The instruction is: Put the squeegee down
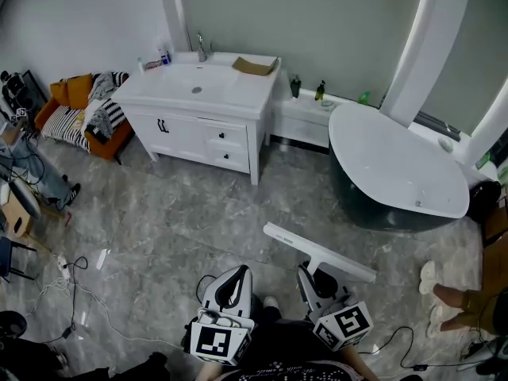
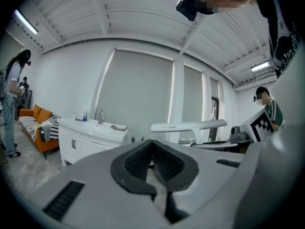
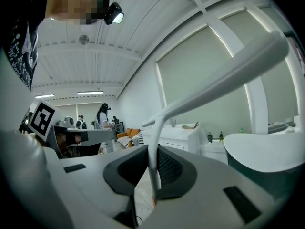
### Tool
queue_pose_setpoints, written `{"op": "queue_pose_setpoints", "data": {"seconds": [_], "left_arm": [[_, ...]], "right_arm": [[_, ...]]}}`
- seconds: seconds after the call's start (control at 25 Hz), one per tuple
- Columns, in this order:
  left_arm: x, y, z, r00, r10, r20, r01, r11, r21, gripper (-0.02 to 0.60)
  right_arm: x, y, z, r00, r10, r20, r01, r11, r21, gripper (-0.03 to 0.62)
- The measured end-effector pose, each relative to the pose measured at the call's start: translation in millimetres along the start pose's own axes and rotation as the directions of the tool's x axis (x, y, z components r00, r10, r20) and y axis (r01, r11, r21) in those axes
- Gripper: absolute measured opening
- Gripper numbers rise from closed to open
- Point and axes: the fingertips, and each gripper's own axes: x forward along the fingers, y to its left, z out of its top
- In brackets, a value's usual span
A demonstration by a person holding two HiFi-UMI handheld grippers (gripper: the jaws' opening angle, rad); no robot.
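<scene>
The white squeegee hangs above the grey floor in the head view, its long blade running from upper left to lower right. Its thin handle drops into my right gripper, which is shut on it. Seen from the right gripper view, the handle stands upright between the black pads and the blade sweeps up to the right. My left gripper is beside it on the left, shut with nothing in it; its pads meet at the tip. From the left gripper view, the squeegee shows ahead to the right.
A white vanity with a sink stands at the back left and a white-rimmed bathtub at the right. An orange sofa is far left. Cables lie on the floor at left. A person's feet are at right.
</scene>
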Motion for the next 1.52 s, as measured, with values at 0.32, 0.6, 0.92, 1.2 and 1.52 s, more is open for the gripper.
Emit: {"op": "queue_pose_setpoints", "data": {"seconds": [0.32,0.6,0.92,1.2,1.52], "left_arm": [[5.7,31.5,1.0,1.000,0.016,-0.020,-0.016,1.000,-0.011,0.005],[27.2,90.5,21.3,1.000,-0.007,-0.021,0.007,1.000,-0.003,0.005],[52.9,122.5,33.2,0.997,-0.082,-0.007,0.082,0.997,-0.004,0.005],[65.8,145.7,24.1,0.998,-0.061,-0.022,0.060,0.998,-0.023,0.005],[100.0,161.5,11.6,0.994,-0.044,-0.104,0.040,0.998,-0.041,0.005]], "right_arm": [[31.2,2.4,1.2,1.000,-0.001,-0.014,0.002,1.000,0.020,0.052],[94.1,21.3,12.9,1.000,-0.009,-0.018,0.010,0.998,0.064,0.052],[134.8,23.2,18.1,0.999,-0.052,-0.014,0.053,0.996,0.070,0.052],[160.4,19.1,14.4,0.999,-0.044,-0.028,0.046,0.997,0.068,0.052],[194.4,-4.5,11.0,0.996,-0.016,-0.083,0.024,0.995,0.094,0.052]]}}
